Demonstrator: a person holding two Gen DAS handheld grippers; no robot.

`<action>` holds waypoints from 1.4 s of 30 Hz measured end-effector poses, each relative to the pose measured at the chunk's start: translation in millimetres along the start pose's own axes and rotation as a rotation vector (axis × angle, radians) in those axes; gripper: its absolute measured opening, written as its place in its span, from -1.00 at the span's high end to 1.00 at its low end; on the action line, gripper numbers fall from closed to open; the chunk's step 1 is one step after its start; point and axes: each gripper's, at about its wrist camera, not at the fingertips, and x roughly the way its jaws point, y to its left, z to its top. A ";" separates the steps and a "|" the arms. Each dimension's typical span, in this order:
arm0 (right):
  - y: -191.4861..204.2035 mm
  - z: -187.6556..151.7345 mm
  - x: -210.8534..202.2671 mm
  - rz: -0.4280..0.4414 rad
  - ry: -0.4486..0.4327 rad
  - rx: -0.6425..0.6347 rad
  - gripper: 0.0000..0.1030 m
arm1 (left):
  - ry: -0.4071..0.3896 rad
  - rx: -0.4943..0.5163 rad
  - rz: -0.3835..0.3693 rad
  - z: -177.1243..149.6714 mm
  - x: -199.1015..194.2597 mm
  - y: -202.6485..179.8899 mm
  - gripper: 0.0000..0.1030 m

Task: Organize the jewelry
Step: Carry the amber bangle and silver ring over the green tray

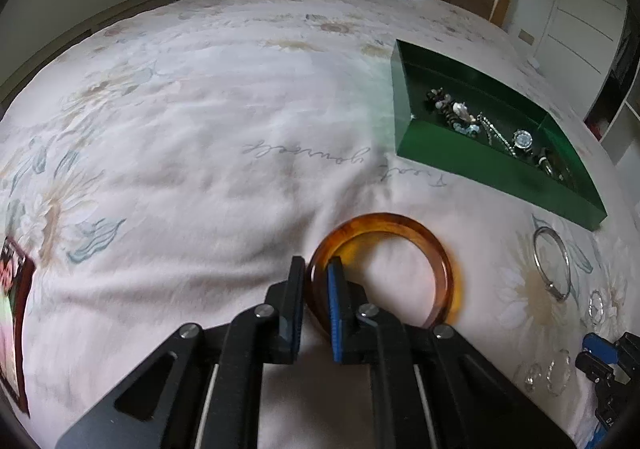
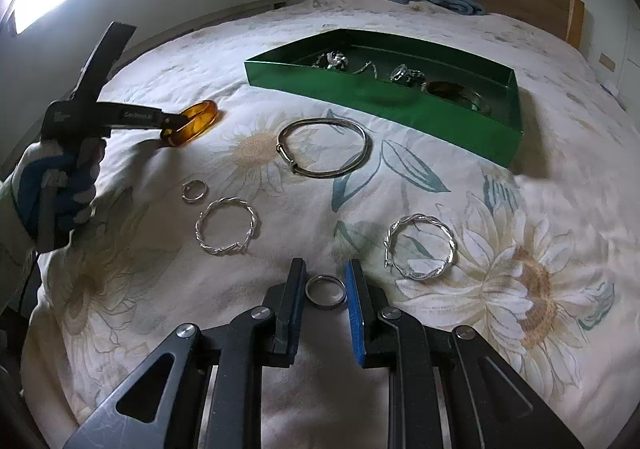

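1. Left gripper point(image 1: 318, 269) clamped on the amber bangle point(image 1: 400, 241), one finger inside the hoop, on the bedspread point(image 1: 200, 129).
2. Right gripper point(image 2: 325, 281) narrowed around the small silver ring point(image 2: 325, 292), pads touching its sides.
3. Green tray point(image 2: 400, 113) near the bedspread's far edge, jewelry inside.

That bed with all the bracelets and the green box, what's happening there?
A person is sorting jewelry on a floral bedspread with a handheld gripper in each hand. The left gripper is clamped on the rim of an amber bangle. The right gripper brackets a small silver ring, its pads about touching it. A green box already holds several pieces; a plain silver bangle, two twisted bracelets and a small ring lie loose on the bed.
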 end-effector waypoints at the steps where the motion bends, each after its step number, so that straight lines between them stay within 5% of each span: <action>1: -0.1 -0.7 -2.2 -0.001 -0.003 0.006 0.61 | -0.003 -0.004 0.001 -1.7 -3.2 0.4 0.81; 27: 25.1 -20.7 -103.5 -0.084 -0.112 0.038 0.61 | -0.129 -0.010 -0.062 -40.6 -119.5 2.0 0.82; 42: 15.8 16.0 -134.1 -0.140 -0.198 0.032 0.61 | -0.179 0.019 -0.102 -9.1 -131.7 -17.4 0.82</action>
